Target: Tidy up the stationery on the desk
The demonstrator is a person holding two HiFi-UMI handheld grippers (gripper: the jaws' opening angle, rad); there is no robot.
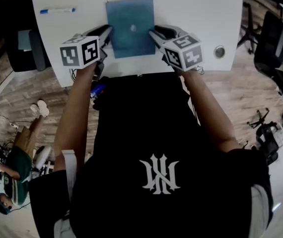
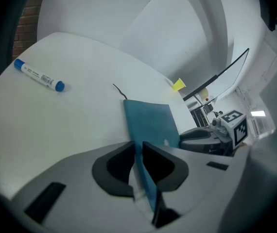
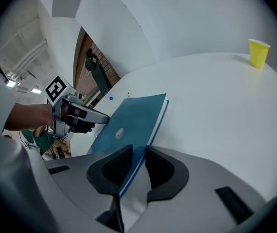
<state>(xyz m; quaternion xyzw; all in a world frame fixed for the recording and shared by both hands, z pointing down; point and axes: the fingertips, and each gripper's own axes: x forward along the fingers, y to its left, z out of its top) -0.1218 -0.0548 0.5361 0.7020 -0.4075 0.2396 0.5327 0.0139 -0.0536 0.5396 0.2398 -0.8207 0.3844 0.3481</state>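
Observation:
A blue notebook (image 1: 130, 26) is held over the white desk (image 1: 191, 9), near its front edge. My left gripper (image 1: 106, 33) is shut on the notebook's left edge, and my right gripper (image 1: 154, 34) is shut on its right edge. The cover (image 2: 150, 123) rises from between the jaws in the left gripper view, with a thin ribbon at its far corner. The notebook (image 3: 129, 125) slants up leftward in the right gripper view. A white marker with blue caps (image 1: 57, 10) lies at the desk's far left, and the marker (image 2: 39, 74) shows in the left gripper view.
A yellow paper cup (image 3: 258, 53) stands far off on the desk. A round cable port (image 1: 219, 51) sits near the desk's right front corner. Office chairs (image 1: 273, 38) stand to the right on the wooden floor. Another person (image 1: 17, 167) is at the lower left.

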